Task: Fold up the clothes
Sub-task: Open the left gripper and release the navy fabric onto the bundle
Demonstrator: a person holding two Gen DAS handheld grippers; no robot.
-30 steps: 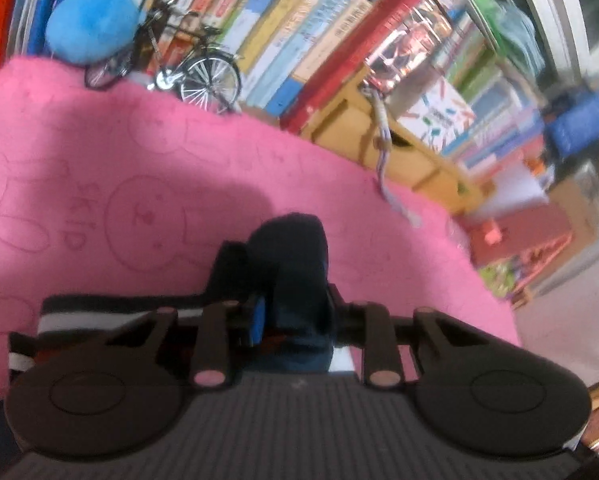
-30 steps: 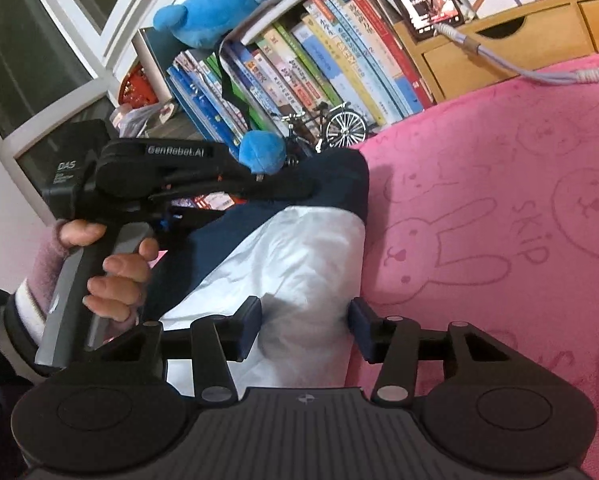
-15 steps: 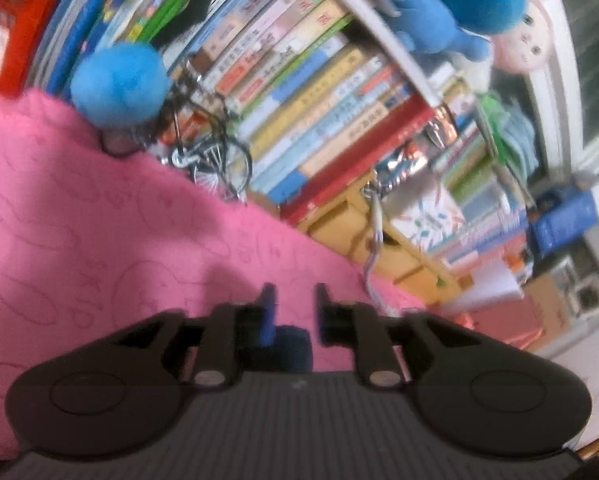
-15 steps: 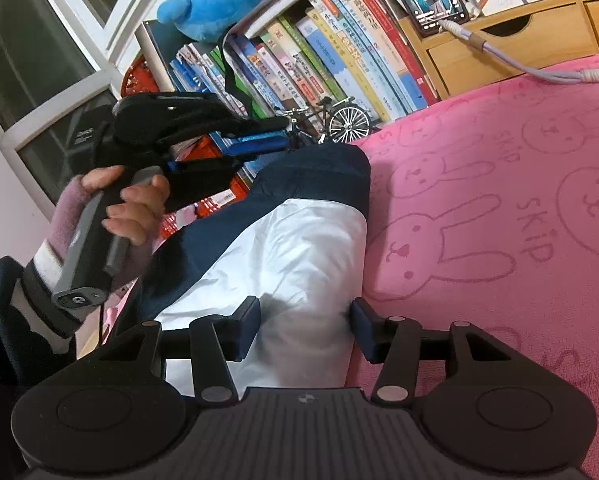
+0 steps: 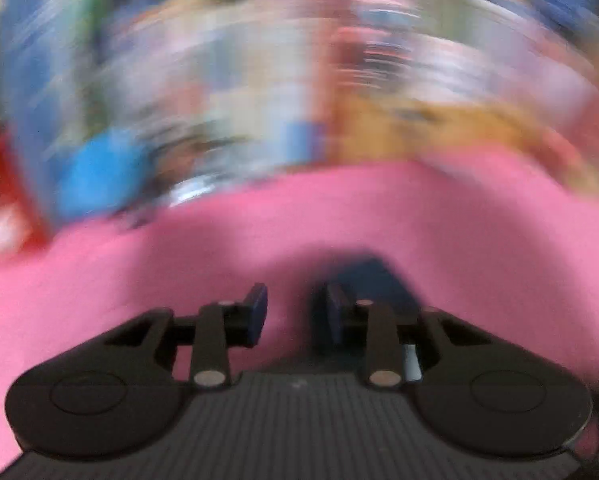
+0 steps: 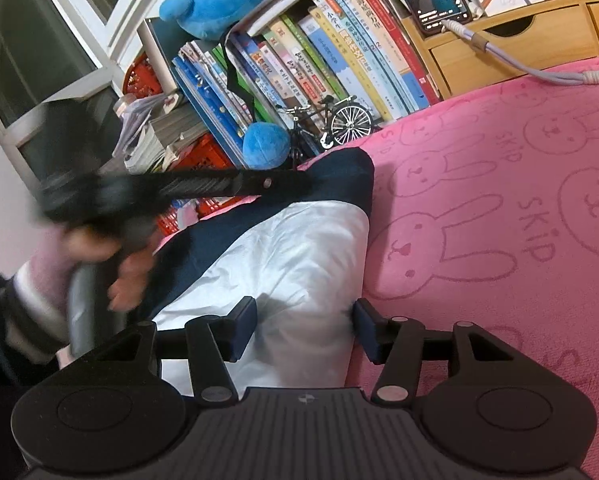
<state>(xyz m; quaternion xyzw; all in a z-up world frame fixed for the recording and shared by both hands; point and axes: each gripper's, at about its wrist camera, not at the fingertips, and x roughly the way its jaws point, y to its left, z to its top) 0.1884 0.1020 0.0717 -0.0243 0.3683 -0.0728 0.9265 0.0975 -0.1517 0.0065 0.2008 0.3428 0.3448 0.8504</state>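
Note:
A navy and white jacket [image 6: 299,248] lies folded on the pink rabbit-print blanket [image 6: 479,220]. My right gripper [image 6: 305,316] stands open low over its near end, and the white cloth fills the gap between the pads without being pinched. A hand holds my left gripper [image 6: 303,180] level over the jacket's navy far end. The left wrist view is smeared by motion. In it the left gripper [image 5: 295,300] has narrow, closing jaws with only the pink blanket [image 5: 139,280] showing between them. Navy cloth [image 5: 375,276] sits just behind its right finger.
Books [image 6: 331,60] lean in a row along the blanket's far edge, with a toy bicycle [image 6: 339,122] and a blue plush ball [image 6: 265,146] in front. Wooden drawers [image 6: 511,44] and a braided cable [image 6: 539,74] are at the far right. A red crate [image 6: 195,156] stands at the left.
The left gripper let go of the navy fold it pinched, lifted and rolled, and its view is now blurred. The right gripper stayed put, its jaws slightly wider.

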